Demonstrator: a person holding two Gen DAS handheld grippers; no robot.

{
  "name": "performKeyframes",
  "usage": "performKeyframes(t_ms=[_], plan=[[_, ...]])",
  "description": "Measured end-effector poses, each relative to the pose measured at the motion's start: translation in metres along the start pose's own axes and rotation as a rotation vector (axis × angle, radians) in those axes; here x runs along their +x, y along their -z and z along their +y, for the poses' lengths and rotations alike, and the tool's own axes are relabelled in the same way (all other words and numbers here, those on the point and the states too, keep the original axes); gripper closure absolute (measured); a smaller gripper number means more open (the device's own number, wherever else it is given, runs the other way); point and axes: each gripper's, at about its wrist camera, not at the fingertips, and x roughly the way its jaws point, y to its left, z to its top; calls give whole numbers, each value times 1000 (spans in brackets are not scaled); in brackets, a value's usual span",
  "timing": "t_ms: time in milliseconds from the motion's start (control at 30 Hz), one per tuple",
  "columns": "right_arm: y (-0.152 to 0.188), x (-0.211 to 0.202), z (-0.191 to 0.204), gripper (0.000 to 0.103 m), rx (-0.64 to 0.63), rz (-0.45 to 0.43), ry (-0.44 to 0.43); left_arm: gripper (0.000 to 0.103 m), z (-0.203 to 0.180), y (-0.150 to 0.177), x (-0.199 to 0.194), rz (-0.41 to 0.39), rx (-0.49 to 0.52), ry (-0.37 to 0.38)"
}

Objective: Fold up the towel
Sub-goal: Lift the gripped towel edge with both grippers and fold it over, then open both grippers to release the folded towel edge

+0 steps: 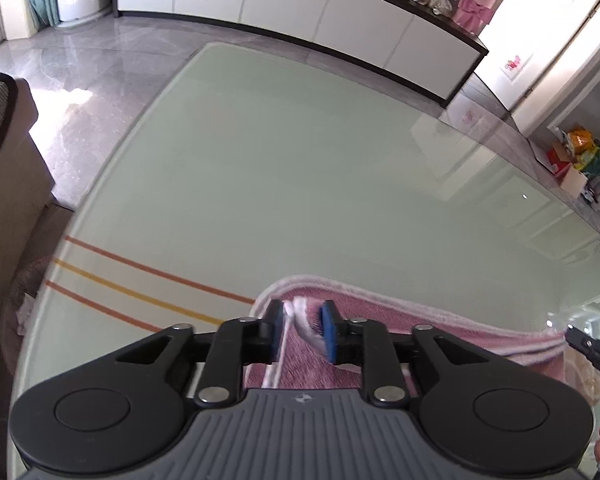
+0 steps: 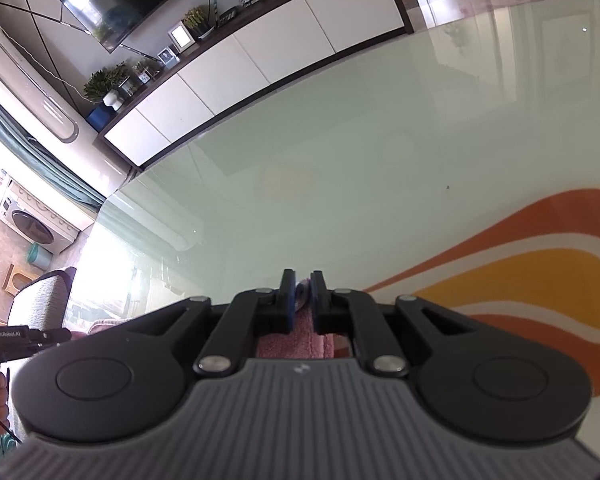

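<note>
A pink towel (image 1: pixel 380 320) with a white edge lies on the glass table (image 1: pixel 300 160), stretched between both grippers. My left gripper (image 1: pixel 302 330) is shut on a bunched white-edged corner of the towel. My right gripper (image 2: pixel 302 300) is shut on another corner of the towel (image 2: pixel 296 344), which shows pink between and under its fingers. The right gripper's tip also shows at the right edge of the left wrist view (image 1: pixel 588 346), holding the towel's far end. The left gripper shows at the left edge of the right wrist view (image 2: pixel 20 340).
The table has orange and yellow stripes (image 1: pixel 140 280) at its left and orange and yellow waves (image 2: pixel 520 280) at its right. A white cabinet (image 1: pixel 300 20) runs along the far wall. A sofa (image 1: pixel 4 160) stands left of the table.
</note>
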Motion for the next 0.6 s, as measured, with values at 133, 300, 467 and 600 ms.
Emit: performKeyframes(t_ms=[133,300,467,600], plan=[[-8,-7,-11,74,33,-35,-13,74,5,-8,-4,-29,-11,-16],[-9,-21,-7,74,2,-26,-46,63,9,4,-25,-83,41,-10],[10,-31,31,73,-200,16,-86,50,4,37,-43,-89,161,-1],[32,-13,54,70,-348,144,-92,48,-15,62,-34,-18,276,60]])
